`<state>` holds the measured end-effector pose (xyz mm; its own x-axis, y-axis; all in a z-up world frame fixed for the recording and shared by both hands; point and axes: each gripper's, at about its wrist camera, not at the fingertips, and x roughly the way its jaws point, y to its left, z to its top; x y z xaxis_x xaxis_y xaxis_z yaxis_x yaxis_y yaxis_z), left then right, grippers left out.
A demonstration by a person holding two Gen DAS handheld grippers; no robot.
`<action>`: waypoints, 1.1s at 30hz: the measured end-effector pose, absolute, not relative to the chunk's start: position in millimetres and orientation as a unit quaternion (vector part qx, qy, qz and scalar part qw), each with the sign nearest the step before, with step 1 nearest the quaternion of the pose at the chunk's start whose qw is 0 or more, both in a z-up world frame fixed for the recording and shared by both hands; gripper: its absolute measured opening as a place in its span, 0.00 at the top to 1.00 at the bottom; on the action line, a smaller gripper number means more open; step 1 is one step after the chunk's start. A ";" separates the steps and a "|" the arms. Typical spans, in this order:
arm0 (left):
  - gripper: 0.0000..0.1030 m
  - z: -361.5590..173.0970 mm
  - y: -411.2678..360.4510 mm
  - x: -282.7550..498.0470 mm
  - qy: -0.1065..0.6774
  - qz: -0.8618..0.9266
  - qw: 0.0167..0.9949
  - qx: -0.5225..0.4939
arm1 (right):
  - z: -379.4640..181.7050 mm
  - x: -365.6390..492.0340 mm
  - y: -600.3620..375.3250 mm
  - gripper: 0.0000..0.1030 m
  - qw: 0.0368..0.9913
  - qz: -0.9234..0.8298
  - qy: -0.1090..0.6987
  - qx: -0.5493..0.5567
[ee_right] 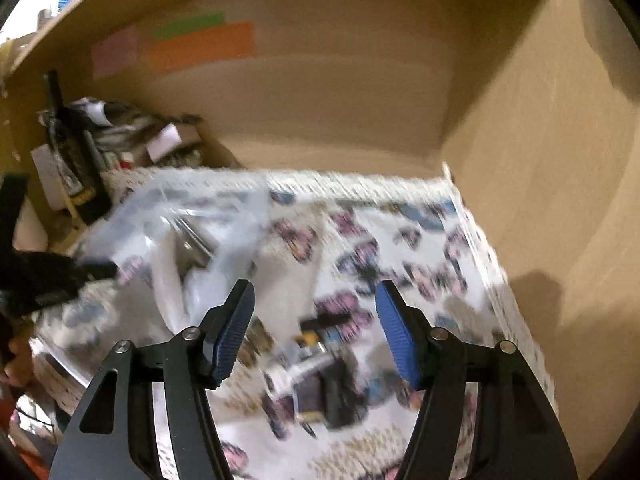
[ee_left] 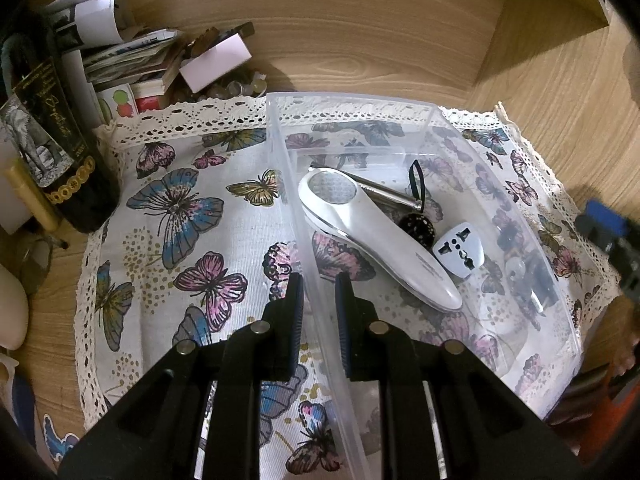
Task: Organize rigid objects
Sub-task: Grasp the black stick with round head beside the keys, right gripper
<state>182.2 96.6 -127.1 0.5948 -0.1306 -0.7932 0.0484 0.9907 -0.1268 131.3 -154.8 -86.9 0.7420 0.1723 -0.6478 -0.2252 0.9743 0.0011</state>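
A clear plastic bin [ee_left: 416, 108] stands on a butterfly-print cloth [ee_left: 180, 208]. In it lie a white handheld device [ee_left: 376, 240], a metal rod [ee_left: 384, 192], a black round piece with a loop [ee_left: 416, 228], a white travel adapter [ee_left: 460, 250] and some small dark bits [ee_left: 528, 276]. My left gripper [ee_left: 320, 300] is shut on the bin's left wall. In the blurred right wrist view, my right gripper [ee_right: 316, 312] is open with nothing between its fingers. It hangs over the cloth to the right of the bin [ee_right: 224, 208], above small dark and yellow objects [ee_right: 320, 380].
All this sits in a wooden alcove with a back wall [ee_left: 360, 40] and a right side wall [ee_right: 540, 200]. A dark bottle [ee_left: 60, 148], rolled papers [ee_left: 96, 16] and a pile of cards and boxes [ee_left: 160, 68] crowd the back left corner. Coloured notes [ee_right: 200, 44] stick to the back wall.
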 end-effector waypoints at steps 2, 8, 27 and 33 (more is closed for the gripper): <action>0.85 -127.3 97.1 181.7 0.449 -0.051 0.891 -0.047 | -96.9 126.7 -161.8 0.42 0.929 0.104 0.355 -0.029; 0.85 -126.9 94.9 180.8 0.451 -0.047 0.890 -0.042 | -125.3 116.9 -174.8 0.42 0.916 0.094 0.390 -0.015; 0.85 -127.5 93.9 180.3 0.451 -0.044 0.891 -0.036 | -151.4 140.0 -188.3 0.57 0.898 0.087 0.432 -0.016; 0.85 -129.0 96.0 181.8 0.452 -0.044 0.890 -0.039 | -152.6 144.9 -185.4 0.74 0.895 0.092 0.436 -0.022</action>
<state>181.8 96.0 -129.0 0.5870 -0.1134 -0.8016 0.0430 0.9931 -0.1090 144.9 -185.4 -152.6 0.6032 0.1448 -0.7844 -0.1840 0.9821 0.0399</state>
